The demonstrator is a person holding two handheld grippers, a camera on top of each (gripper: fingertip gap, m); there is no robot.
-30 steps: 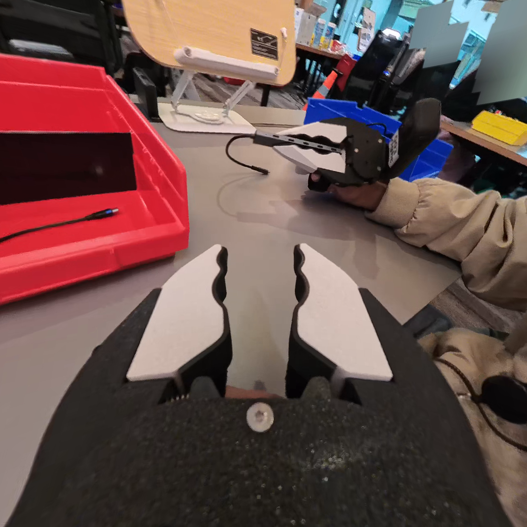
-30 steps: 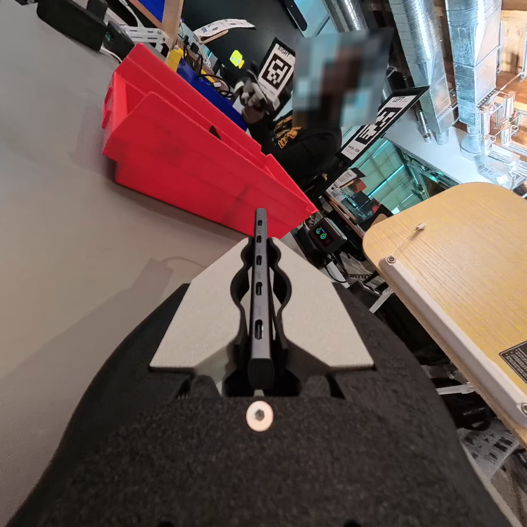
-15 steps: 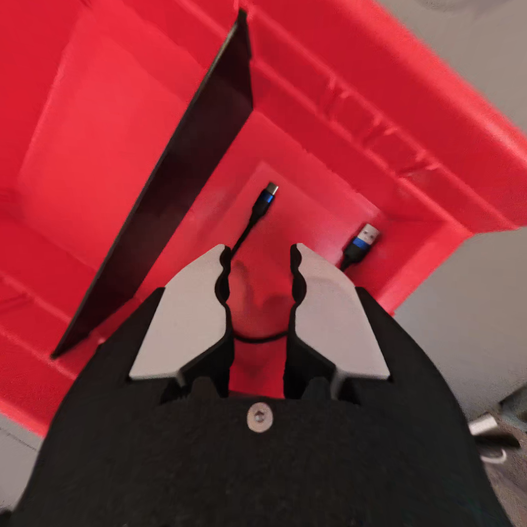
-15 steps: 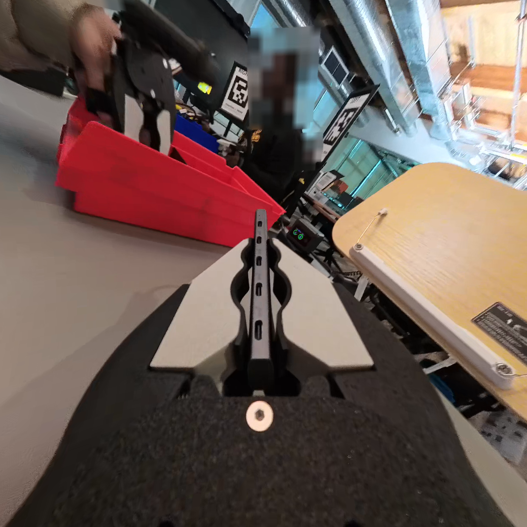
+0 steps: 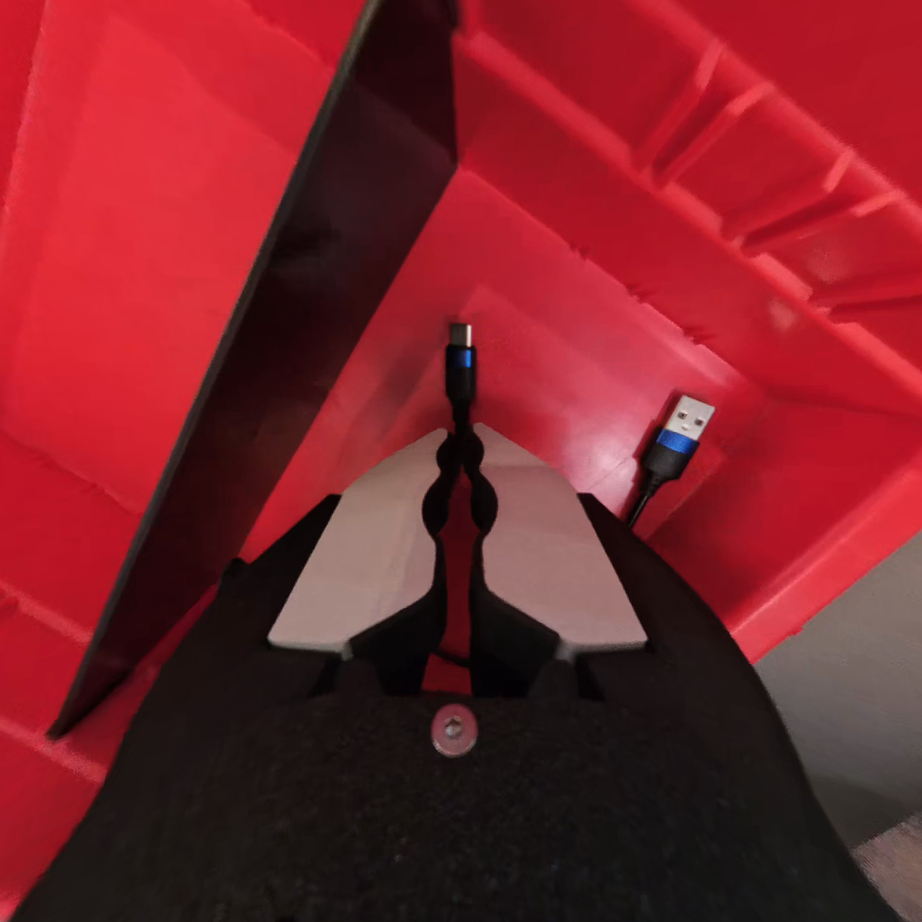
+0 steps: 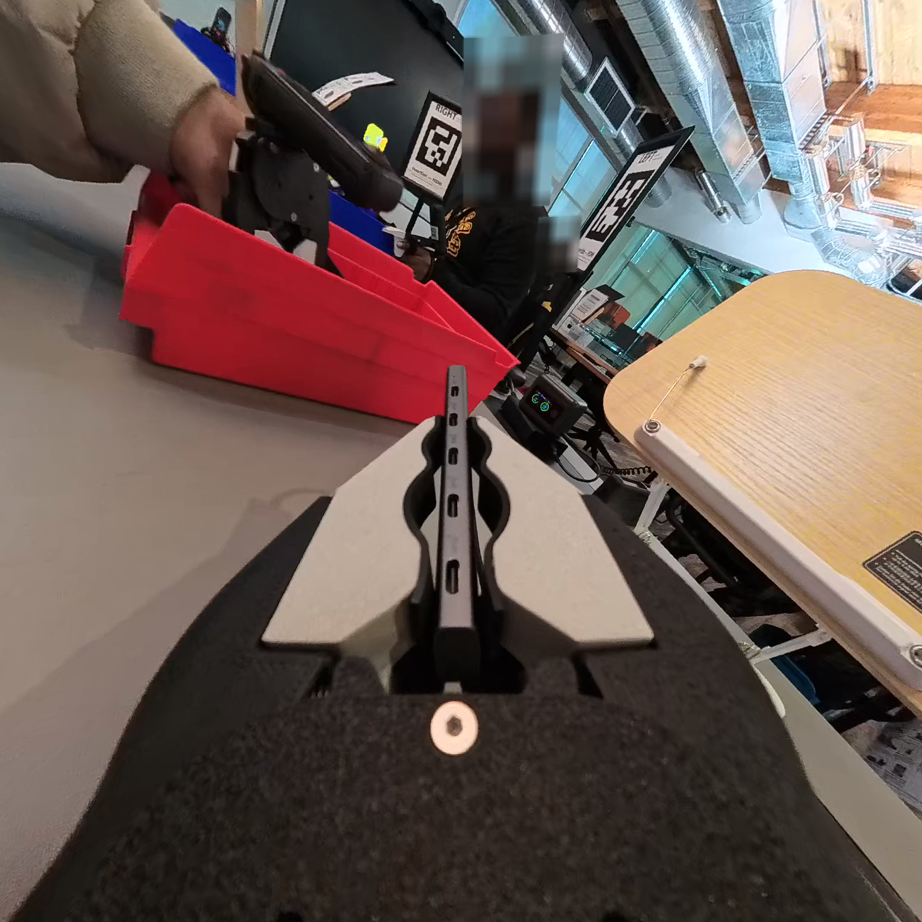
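Note:
My left gripper is inside the red bin, shut on a black braided cable just behind its small blue-collared plug, which sticks out past the fingertips. The cable's other, wider blue-collared plug lies on the bin floor to the right. My right gripper is shut on a dark grey hub with a row of ports, held edge-up above the grey table. The left gripper shows far off in the right wrist view, reaching into the red bin.
A black divider panel stands in the bin left of my left gripper. A light wooden board with a white ledge stands at the right. A seated person in dark clothing and marker signs are behind the bin. My hands' fingertips stand some 25 cm from each other.
My left gripper swung from above the table into the red bin and closed on the cable behind the small plug. My right gripper kept its hold on the hub and turned slightly.

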